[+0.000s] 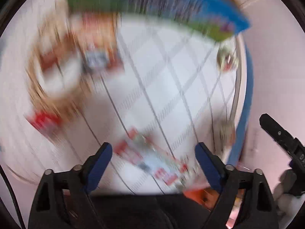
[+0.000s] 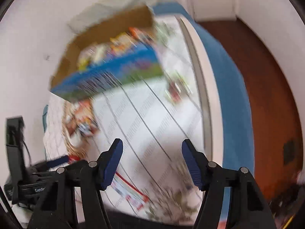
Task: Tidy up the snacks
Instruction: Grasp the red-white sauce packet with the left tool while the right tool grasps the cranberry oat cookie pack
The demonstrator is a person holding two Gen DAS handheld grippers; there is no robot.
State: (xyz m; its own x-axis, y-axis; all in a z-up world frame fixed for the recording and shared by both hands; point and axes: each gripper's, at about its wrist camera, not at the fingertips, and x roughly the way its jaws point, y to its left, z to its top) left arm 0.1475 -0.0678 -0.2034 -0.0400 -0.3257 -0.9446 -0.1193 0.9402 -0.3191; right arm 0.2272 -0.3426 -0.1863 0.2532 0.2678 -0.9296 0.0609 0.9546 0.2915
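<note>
Both views are motion-blurred. A blue and green cardboard box [image 2: 112, 78] holds several snack packs at the far end of the checked white tablecloth [image 2: 144, 122]; it also shows in the left wrist view [image 1: 171, 5]. My left gripper [image 1: 153, 158] is open above a flat red and white snack pack [image 1: 150, 162] lying on the cloth. My right gripper [image 2: 152, 152] is open and empty above the cloth. A red and white pack [image 2: 131, 192] lies near its left finger.
A woven basket [image 1: 55, 64] with orange and red snacks stands left of the cloth. Small snack packs [image 2: 177, 87] lie near the table's right edge [image 2: 202, 87]. Wooden floor [image 2: 266, 95] lies beyond. The other gripper [image 1: 286, 145] shows at the right.
</note>
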